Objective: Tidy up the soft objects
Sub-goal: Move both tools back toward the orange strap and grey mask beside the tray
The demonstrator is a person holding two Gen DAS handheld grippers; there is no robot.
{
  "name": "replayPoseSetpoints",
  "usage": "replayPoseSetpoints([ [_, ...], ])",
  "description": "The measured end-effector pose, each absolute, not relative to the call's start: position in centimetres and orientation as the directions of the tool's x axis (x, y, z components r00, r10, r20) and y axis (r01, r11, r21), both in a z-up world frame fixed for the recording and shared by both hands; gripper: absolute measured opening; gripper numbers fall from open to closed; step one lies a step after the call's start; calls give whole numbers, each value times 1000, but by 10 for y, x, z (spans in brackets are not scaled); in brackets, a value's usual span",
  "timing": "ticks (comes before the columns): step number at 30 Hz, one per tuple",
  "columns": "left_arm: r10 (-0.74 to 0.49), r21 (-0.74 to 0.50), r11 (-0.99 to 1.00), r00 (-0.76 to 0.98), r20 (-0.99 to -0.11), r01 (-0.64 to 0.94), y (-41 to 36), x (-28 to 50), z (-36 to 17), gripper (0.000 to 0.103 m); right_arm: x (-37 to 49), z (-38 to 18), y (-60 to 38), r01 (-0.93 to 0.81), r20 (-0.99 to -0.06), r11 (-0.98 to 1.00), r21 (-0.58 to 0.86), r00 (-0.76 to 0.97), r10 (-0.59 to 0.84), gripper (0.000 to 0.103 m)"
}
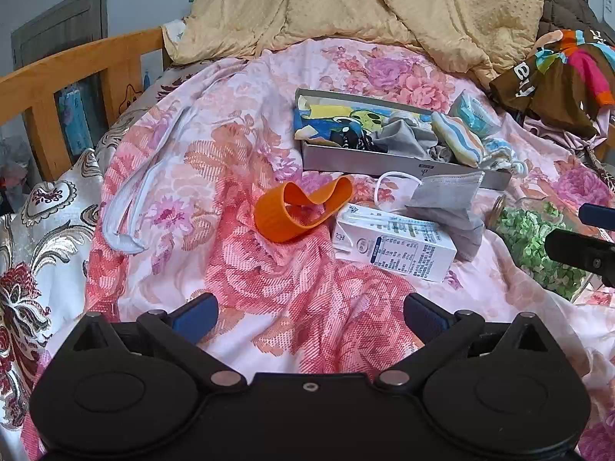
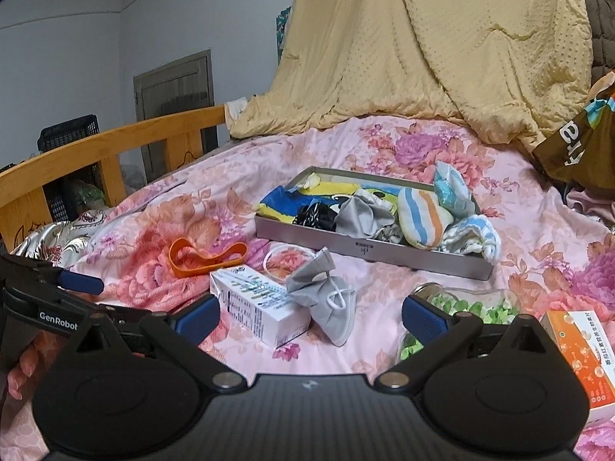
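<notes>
Soft things already fill the one grey tray (image 2: pixel 388 250) on the bed's floral sheet (image 1: pixel 238 176): a blue-and-yellow printed cloth (image 2: pixel 286 201), a black crumpled piece (image 2: pixel 316 216), a grey cloth (image 2: pixel 359 211), a striped rolled sock (image 2: pixel 423 213), a pale blue-and-white knit item (image 2: pixel 471 236) hanging over the near rim, and a light blue packet (image 2: pixel 451 188) at the far corner.

Outside the tray you have one grey face mask (image 2: pixel 326 299) with white ear loops, lying just in front of it and resting partly on one white carton (image 2: pixel 261 307). One orange silicone band (image 1: pixel 300 213) lies left of the carton. One glass jar (image 1: pixel 538 242) of green bits lies on its side to the right, and one orange box (image 2: pixel 580 357) sits beyond it.

Your left tongs (image 1: pixel 310 313) are spread wide and empty above the sheet, near the carton. Your right tongs (image 2: pixel 310 313) are also spread wide and empty, with the mask and carton ahead between the fingers and the jar by the right finger.
</notes>
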State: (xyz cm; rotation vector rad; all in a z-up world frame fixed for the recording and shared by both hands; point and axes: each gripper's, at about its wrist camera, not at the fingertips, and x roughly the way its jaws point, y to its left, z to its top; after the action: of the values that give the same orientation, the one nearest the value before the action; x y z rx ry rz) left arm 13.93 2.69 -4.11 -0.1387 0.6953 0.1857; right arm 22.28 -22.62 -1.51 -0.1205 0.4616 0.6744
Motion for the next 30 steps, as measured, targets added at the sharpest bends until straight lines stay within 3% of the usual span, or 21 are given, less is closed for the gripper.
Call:
replayPoseSetpoints([
  [16,97,-83,975,732,-675,-206,34,148,-46,102,228,-27,-214,-649,-508,758,57,635,582,103],
  [30,-21,-284,933,753,-658,-222,65,180,-42,102,245,-44,-194,-648,-497,759,61,640,586,103],
])
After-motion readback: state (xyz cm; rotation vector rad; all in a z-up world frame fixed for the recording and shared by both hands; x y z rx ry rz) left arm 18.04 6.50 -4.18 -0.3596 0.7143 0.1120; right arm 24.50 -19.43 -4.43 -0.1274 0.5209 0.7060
